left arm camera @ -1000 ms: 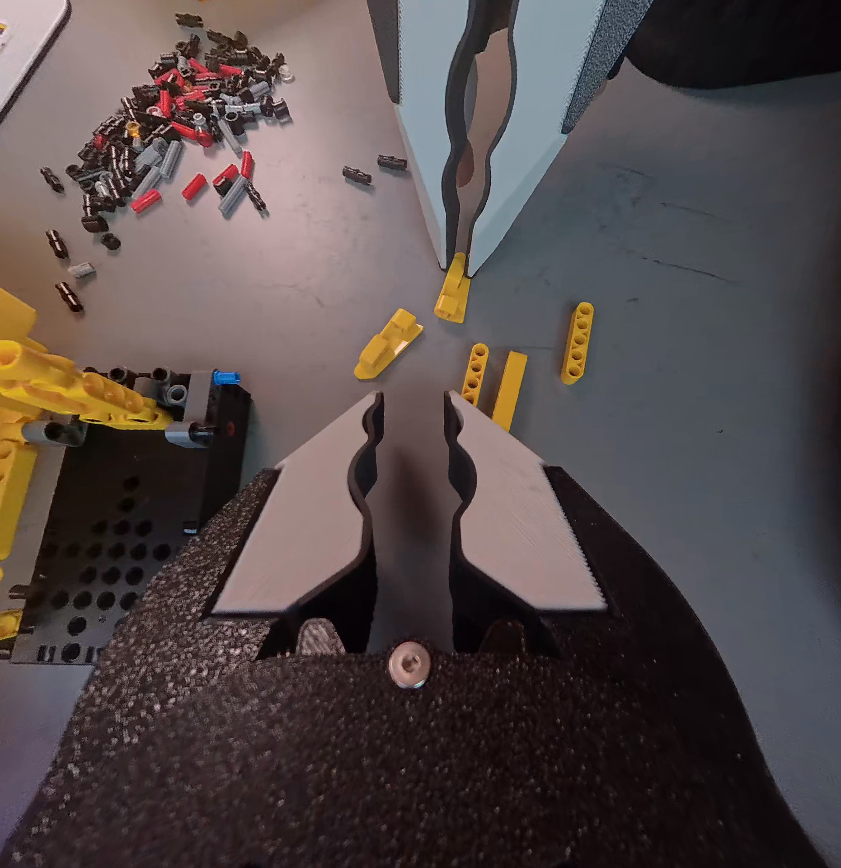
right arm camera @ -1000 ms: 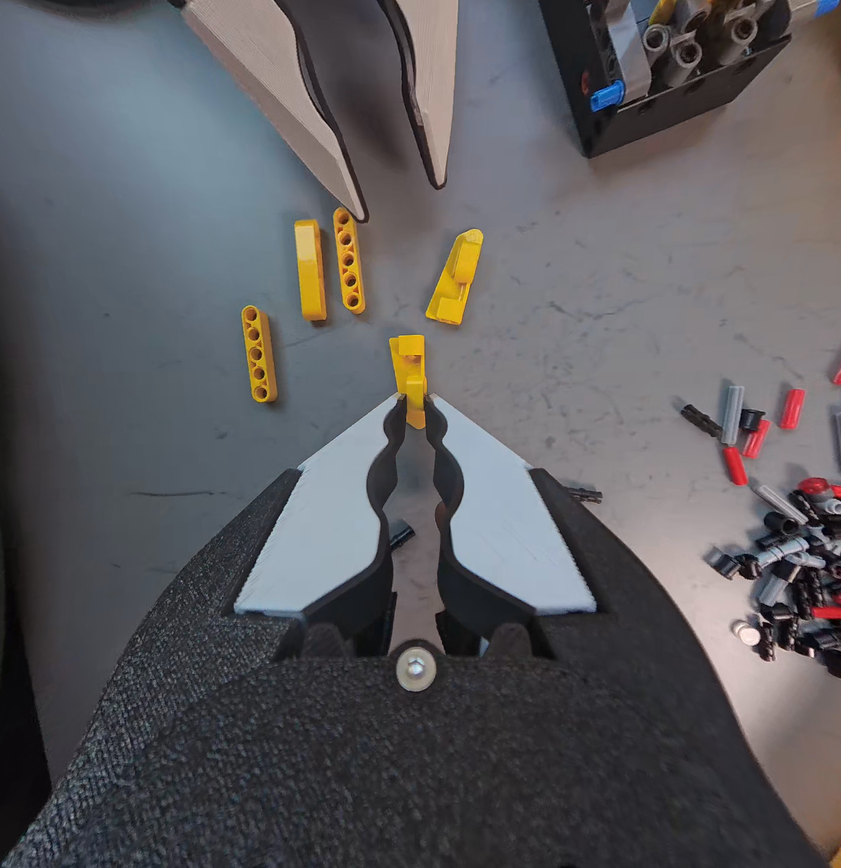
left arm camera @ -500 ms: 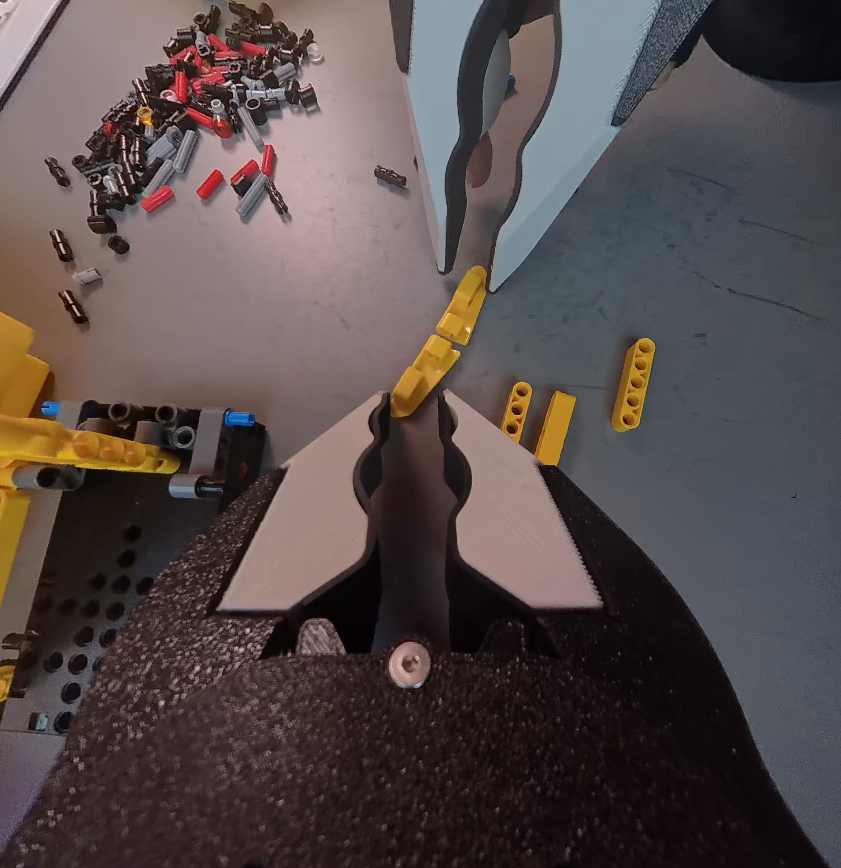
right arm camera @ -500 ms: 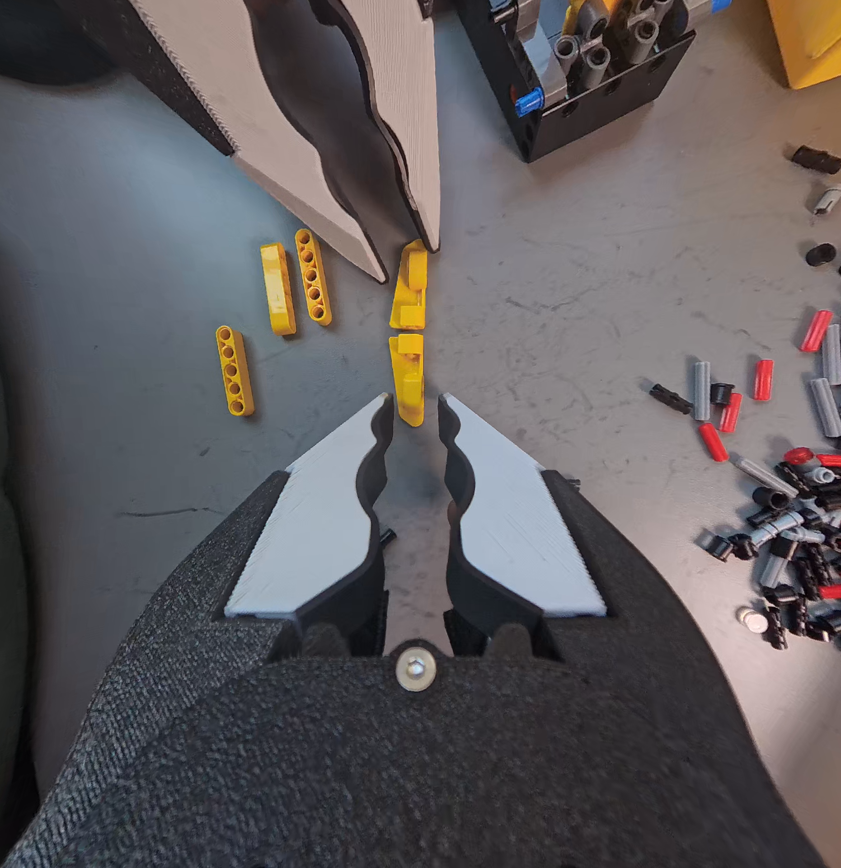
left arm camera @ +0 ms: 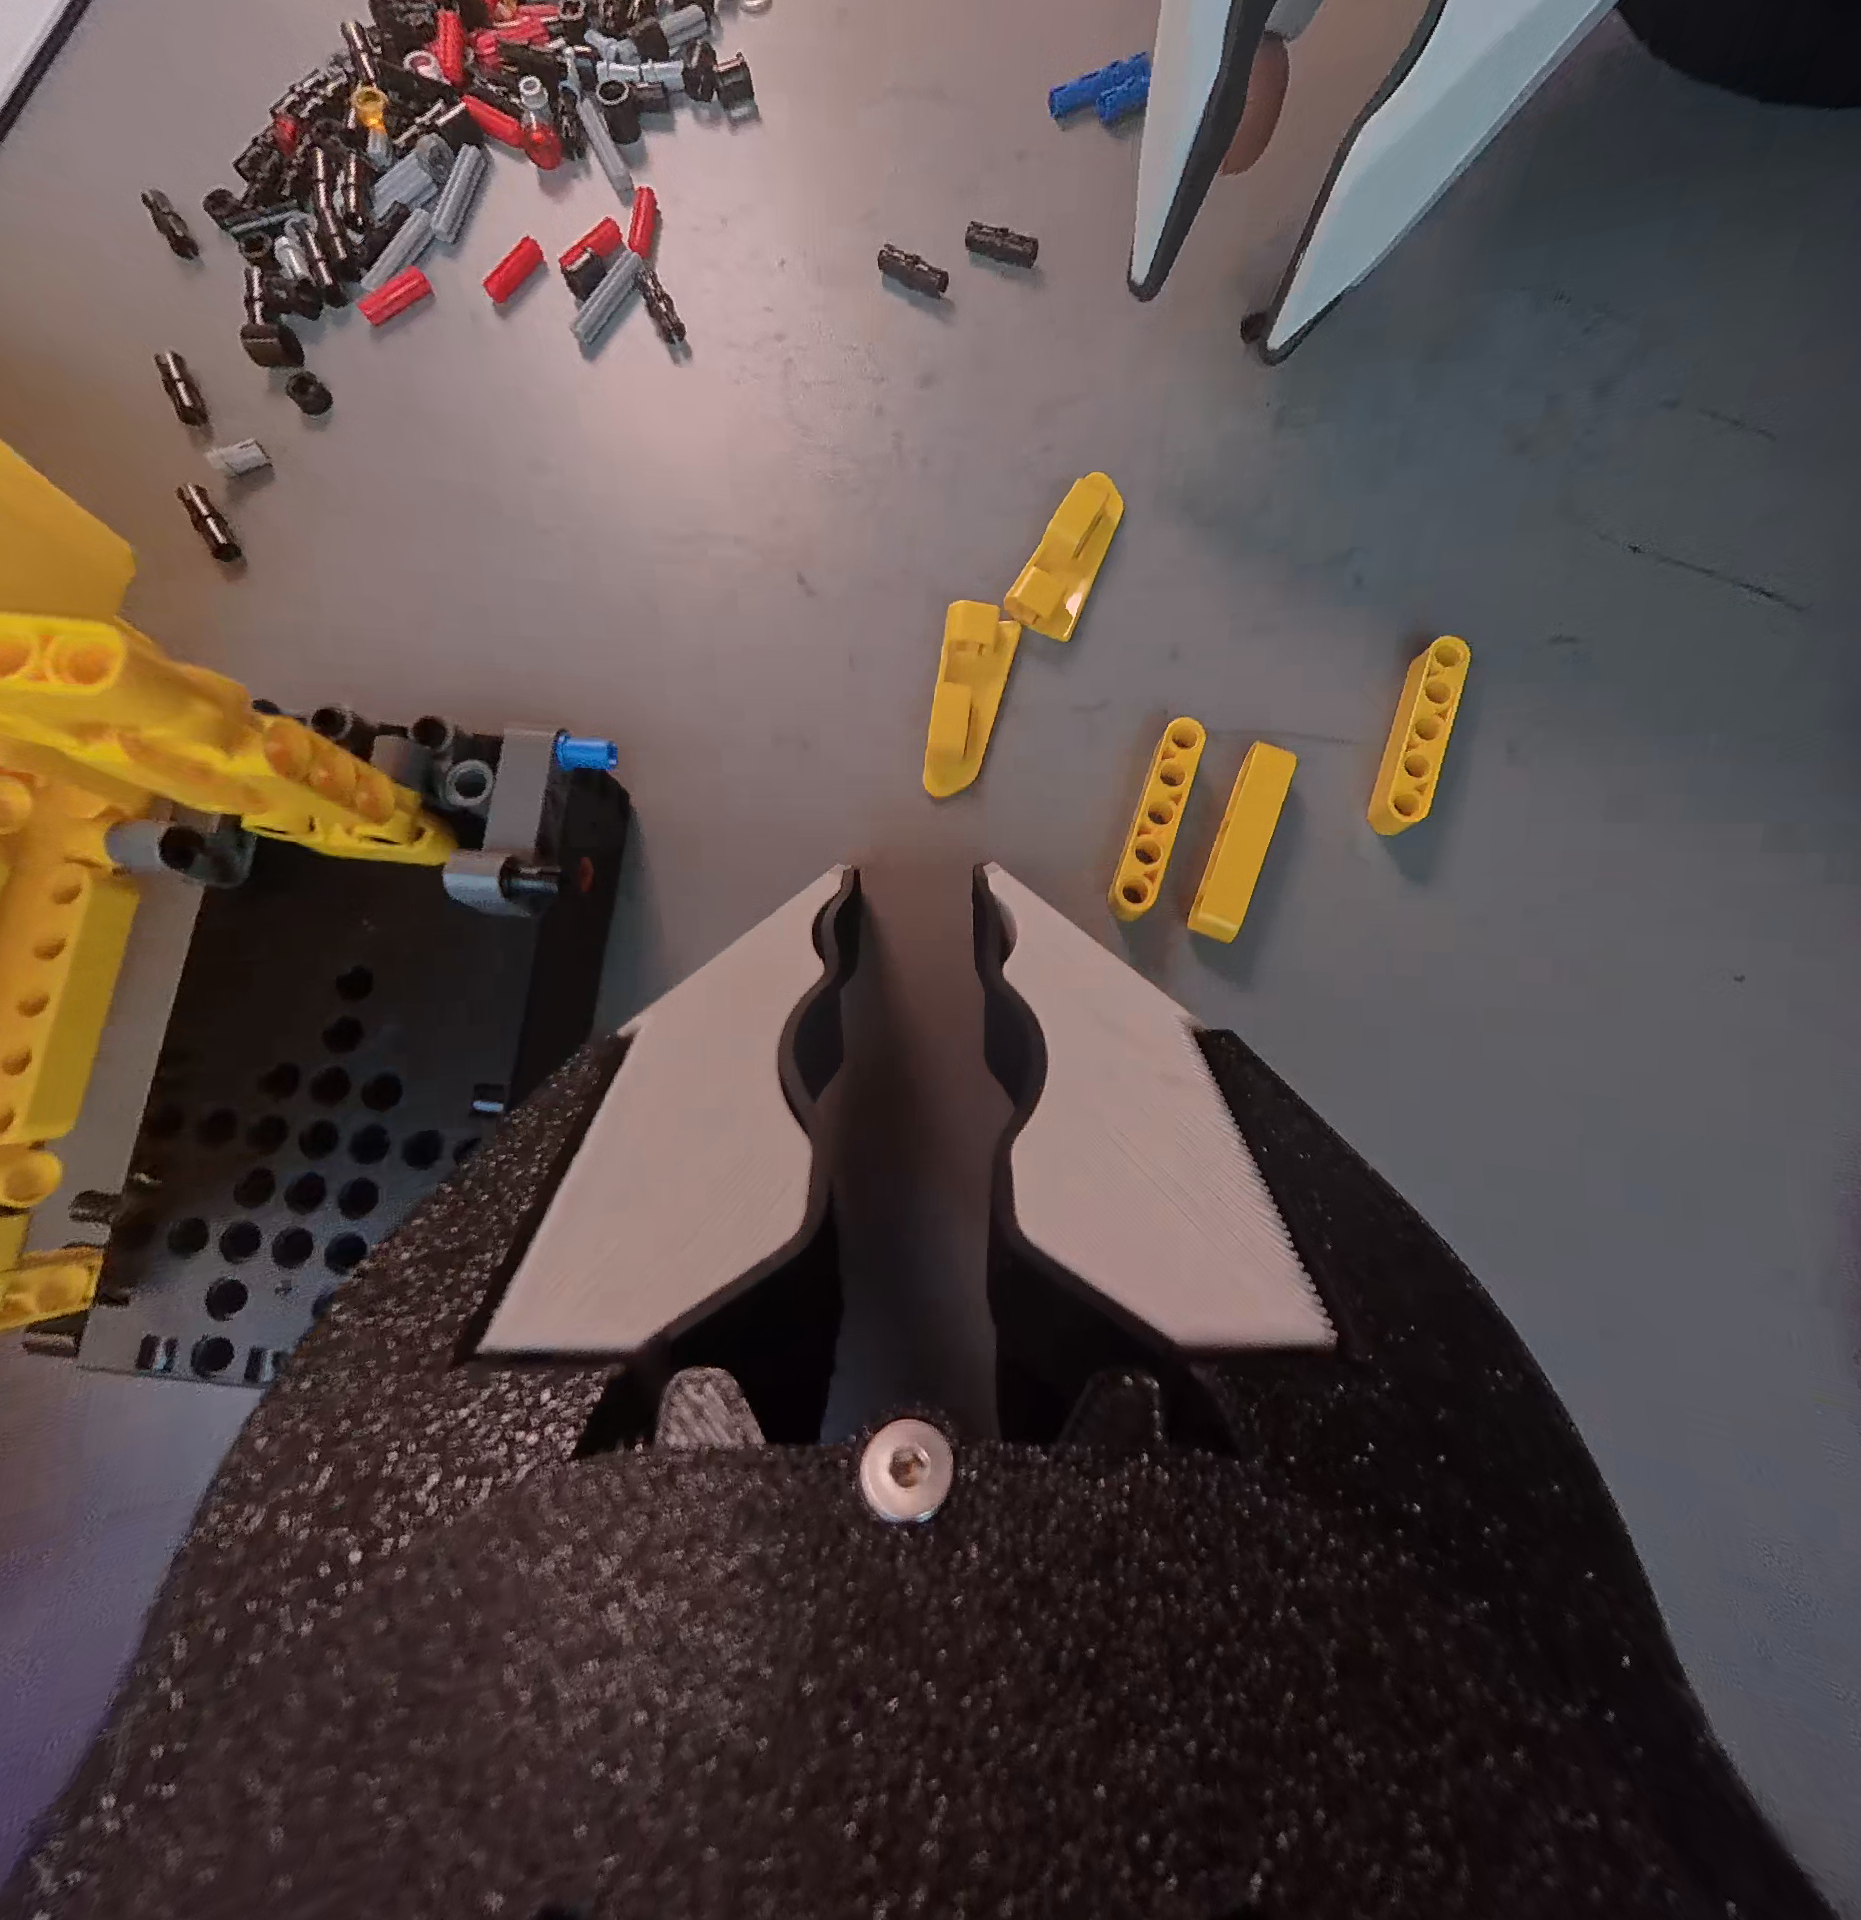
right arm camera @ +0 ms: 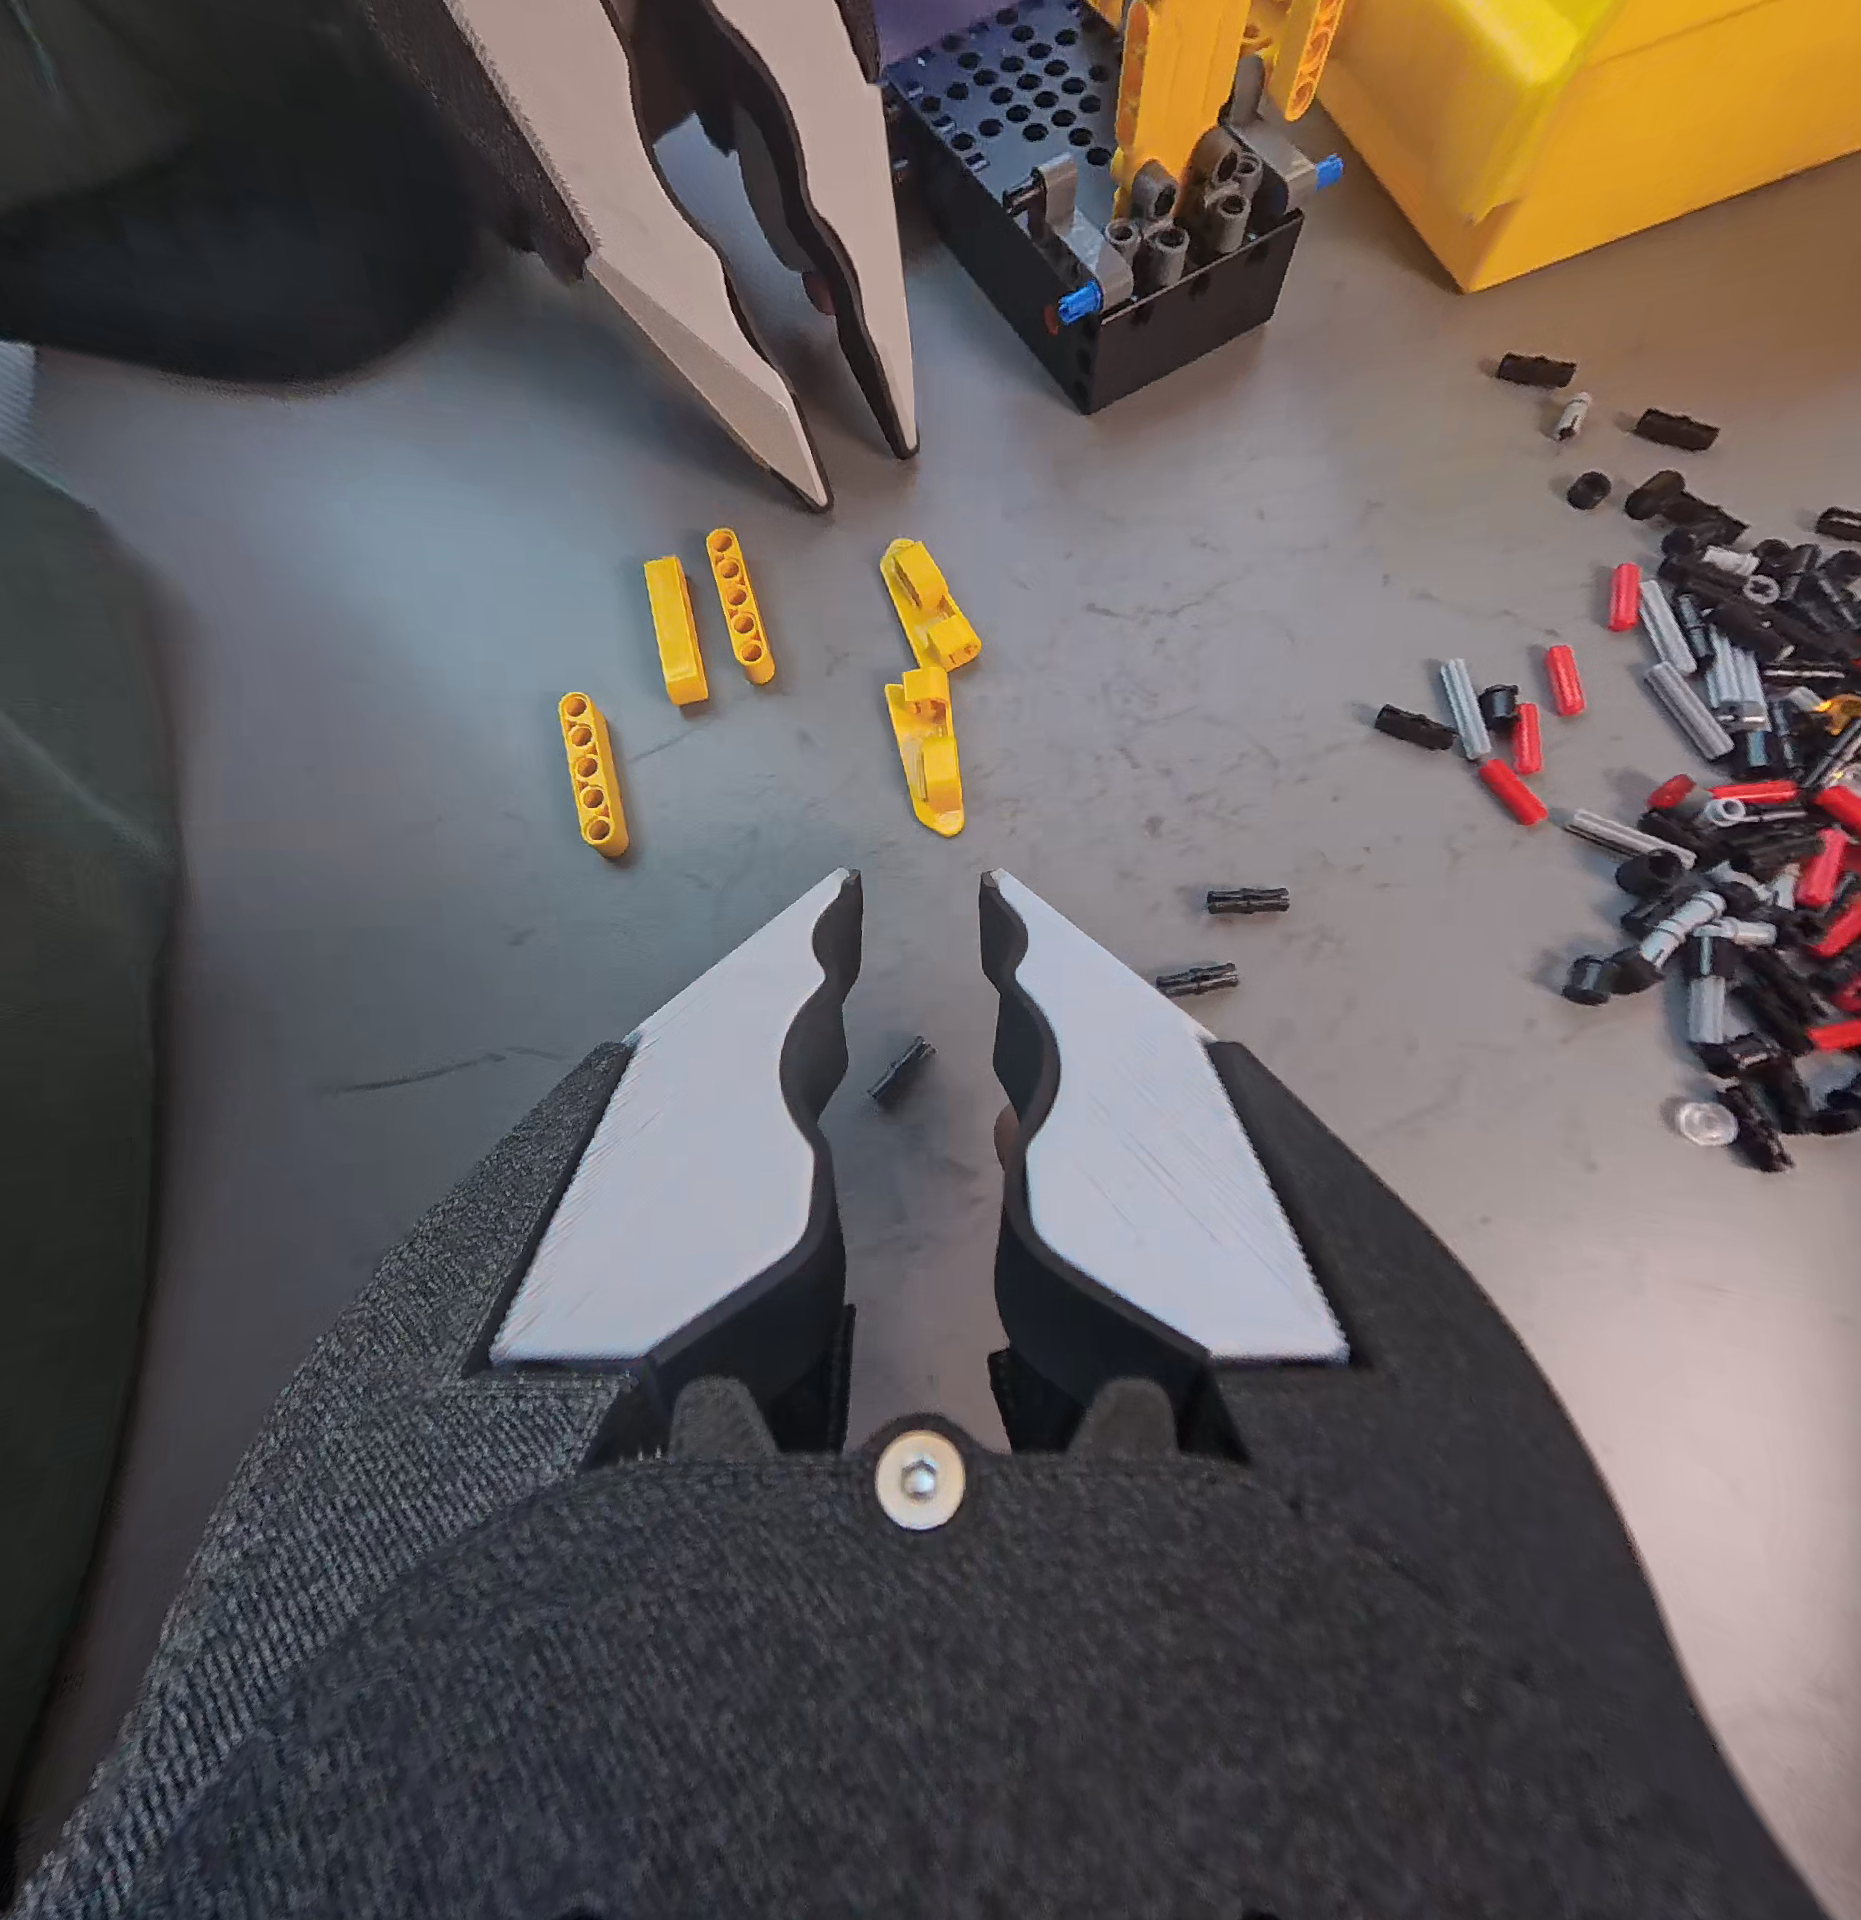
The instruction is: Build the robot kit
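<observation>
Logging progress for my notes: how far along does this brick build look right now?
Done: a yellow-and-black assembly stands partly built. In hand: nothing; left tongs and right tongs are both open and empty, near two yellow pointed pieces. Left: those, three yellow beams and the pin pile lie loose.

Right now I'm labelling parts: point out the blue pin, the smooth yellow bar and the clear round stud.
blue pin [left arm camera: 1100, 88], left wrist view, mid-body.
smooth yellow bar [left arm camera: 1243, 840], left wrist view, top face.
clear round stud [right arm camera: 1703, 1122], right wrist view, centre.
</observation>
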